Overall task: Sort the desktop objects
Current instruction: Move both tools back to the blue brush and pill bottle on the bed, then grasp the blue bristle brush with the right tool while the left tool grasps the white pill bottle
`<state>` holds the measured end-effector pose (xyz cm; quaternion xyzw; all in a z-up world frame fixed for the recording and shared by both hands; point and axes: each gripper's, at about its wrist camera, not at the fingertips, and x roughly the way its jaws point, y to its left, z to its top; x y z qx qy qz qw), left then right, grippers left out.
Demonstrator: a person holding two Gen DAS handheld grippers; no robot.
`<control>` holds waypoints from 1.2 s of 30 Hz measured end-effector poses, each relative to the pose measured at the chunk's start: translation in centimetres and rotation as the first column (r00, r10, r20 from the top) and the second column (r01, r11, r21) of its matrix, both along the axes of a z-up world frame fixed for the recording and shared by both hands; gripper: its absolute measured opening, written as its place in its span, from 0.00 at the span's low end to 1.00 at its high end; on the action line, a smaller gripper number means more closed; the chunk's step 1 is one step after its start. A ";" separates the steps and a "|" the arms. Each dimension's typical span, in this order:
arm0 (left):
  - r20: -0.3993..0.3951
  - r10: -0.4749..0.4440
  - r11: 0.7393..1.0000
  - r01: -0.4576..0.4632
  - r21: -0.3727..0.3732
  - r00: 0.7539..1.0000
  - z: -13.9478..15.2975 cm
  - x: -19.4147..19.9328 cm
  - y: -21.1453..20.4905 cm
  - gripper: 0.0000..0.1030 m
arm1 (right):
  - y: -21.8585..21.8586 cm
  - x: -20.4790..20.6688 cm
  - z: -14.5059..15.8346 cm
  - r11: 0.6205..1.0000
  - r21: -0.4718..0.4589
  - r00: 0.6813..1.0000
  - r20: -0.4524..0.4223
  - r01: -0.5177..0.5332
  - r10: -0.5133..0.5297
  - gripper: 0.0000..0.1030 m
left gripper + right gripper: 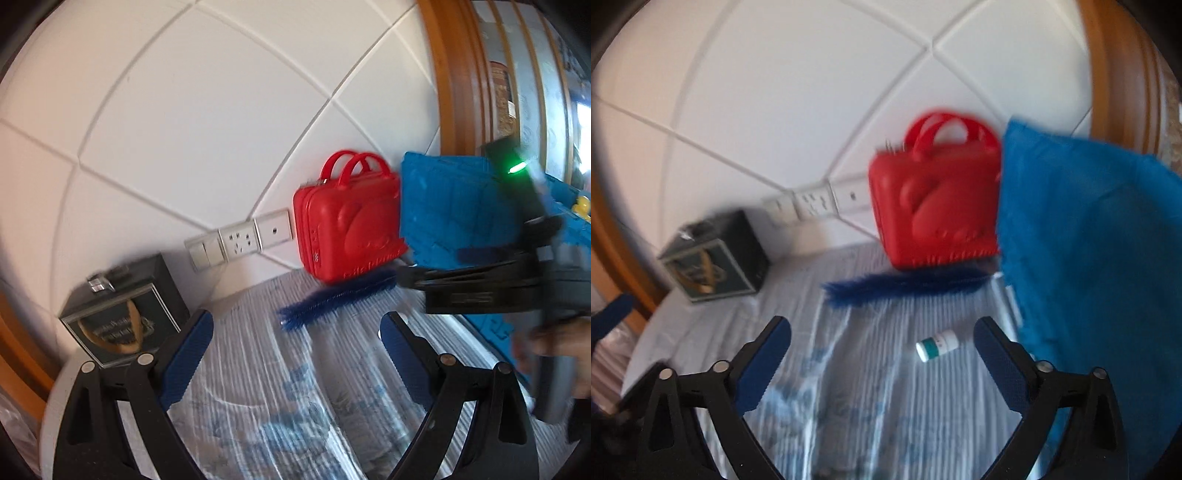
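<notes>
Left gripper (295,328): my jaws stand wide apart with nothing between them, hovering over the striped, plastic-covered table top (258,369).
Right gripper (882,336): my jaws are also wide and hold nothing. In the left wrist view this gripper shows at the right edge (480,288), blurred, with a green light on its body.
Small bottle (937,344): a white bottle with a teal band lies on its side on the table, between my right fingertips and nearer the right one, touching neither.
Blue brush (905,288): a long bristly brush lies flat across the table, just in front of the red case.
Red case (347,229): a small hard case with two handles stands upright against the white wall, beside the blue tray.
Blue tray (450,210): a moulded blue plastic piece stands at the right, touching or nearly touching the red case; I cannot tell which.
Dark box (125,314): a black cube with a framed picture on its front sits at the left, near the wall sockets (240,240).
</notes>
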<state>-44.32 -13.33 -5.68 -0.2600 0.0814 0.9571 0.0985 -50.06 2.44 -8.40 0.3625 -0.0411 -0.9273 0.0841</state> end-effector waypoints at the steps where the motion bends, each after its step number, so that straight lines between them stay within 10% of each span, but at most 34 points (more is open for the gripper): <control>1: 0.013 0.001 1.000 -0.001 0.003 1.000 -0.9 -0.7 -0.3 0.90 | -0.3 -1.5 -1.3 1.000 0.011 1.000 0.019 -0.002 0.002 0.95; 10: 0.091 -0.006 0.998 0.000 0.068 0.996 -6.6 -4.0 -2.9 0.90 | -1.6 -14.5 -12.2 0.999 0.032 0.979 0.202 0.034 -0.039 0.82; 26: 0.178 -0.051 0.995 0.036 0.088 0.983 -11.3 -6.1 -2.9 0.90 | -1.0 -23.2 -19.1 0.970 -0.055 0.906 0.373 0.235 -0.199 0.91; 32: 0.168 -0.006 0.990 -0.018 0.141 0.986 -10.0 -5.2 -5.4 0.90 | -3.9 -24.4 -19.9 0.992 -0.034 0.927 0.363 0.120 -0.099 0.35; 36: 0.137 0.020 0.987 -0.041 0.155 0.990 -7.9 -4.5 -6.5 0.90 | -5.3 -20.7 -17.7 0.981 -0.188 0.946 0.309 -0.043 0.100 0.28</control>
